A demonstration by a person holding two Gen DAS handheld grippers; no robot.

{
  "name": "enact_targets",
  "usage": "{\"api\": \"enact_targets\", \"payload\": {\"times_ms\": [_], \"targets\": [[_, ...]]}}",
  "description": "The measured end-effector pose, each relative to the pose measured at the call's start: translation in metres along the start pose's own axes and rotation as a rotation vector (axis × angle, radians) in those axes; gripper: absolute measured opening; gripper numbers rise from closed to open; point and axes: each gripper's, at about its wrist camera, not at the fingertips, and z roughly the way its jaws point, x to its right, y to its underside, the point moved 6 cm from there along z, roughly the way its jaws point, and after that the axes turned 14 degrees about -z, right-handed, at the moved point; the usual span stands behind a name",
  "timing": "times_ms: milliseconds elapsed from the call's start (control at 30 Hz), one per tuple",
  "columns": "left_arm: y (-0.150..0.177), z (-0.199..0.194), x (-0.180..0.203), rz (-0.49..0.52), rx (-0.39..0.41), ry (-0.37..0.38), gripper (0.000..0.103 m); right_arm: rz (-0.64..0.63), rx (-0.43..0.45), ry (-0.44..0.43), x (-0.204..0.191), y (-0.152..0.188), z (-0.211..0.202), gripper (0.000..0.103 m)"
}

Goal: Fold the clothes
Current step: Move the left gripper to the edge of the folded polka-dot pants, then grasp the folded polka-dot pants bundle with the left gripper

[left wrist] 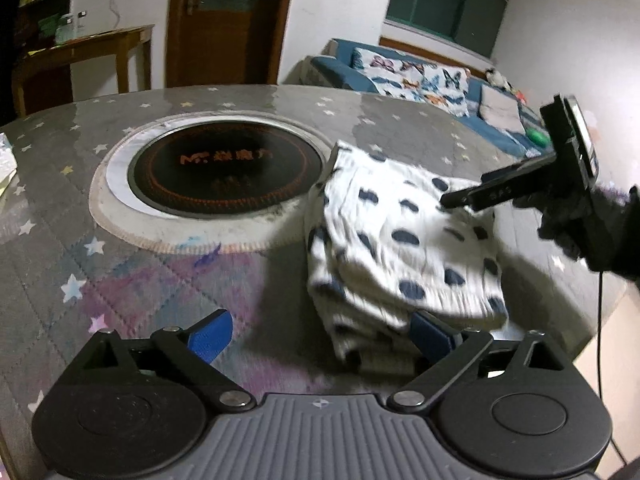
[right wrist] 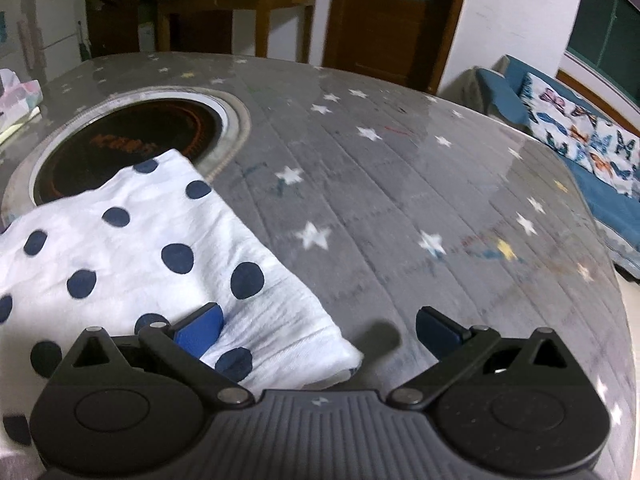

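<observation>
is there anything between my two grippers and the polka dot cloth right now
Nothing visible. The folded polka dot cloth lies on the table, with the open left gripper and open right gripper right at its edges, apparently empty.

A round table (left wrist: 120,280) under a grey quilted cover with pale stars fills the foreground; a black induction hob (left wrist: 226,168) sits sunk in its middle. Behind the table stands a brown wooden door (left wrist: 232,20) in a white wall (left wrist: 320,12). Left of the door is a wooden side table (left wrist: 86,50), with a white fridge (right wrist: 52,16) further left. Right of the door, a dark green-framed window (left wrist: 444,4) sits above a blue sofa (left wrist: 496,132) draped with a butterfly-print throw (left wrist: 424,76). The room is dimly lit.
</observation>
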Motion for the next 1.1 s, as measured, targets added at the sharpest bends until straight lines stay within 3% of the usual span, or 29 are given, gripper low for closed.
{"api": "enact_targets", "payload": {"times_ms": [133, 633, 900, 1100], "targets": [[0.008, 0.004, 0.004, 0.046, -0.016, -0.005, 0.098, 0.006, -0.023, 0.032, 0.003, 0.015, -0.012, 0.103], [-0.011, 0.035, -0.008, 0.149, 0.002, -0.069, 0.098, 0.081, -0.058, 0.118, 0.002, 0.078, -0.066, 0.103], [-0.036, 0.056, -0.008, 0.19, 0.029, -0.076, 0.097, 0.003, 0.043, 0.229, -0.008, 0.071, -0.094, 0.103], [-0.057, 0.075, -0.009, 0.199, 0.039, -0.075, 0.095, -0.099, 0.185, 0.159, -0.038, 0.047, -0.122, 0.102]]}}
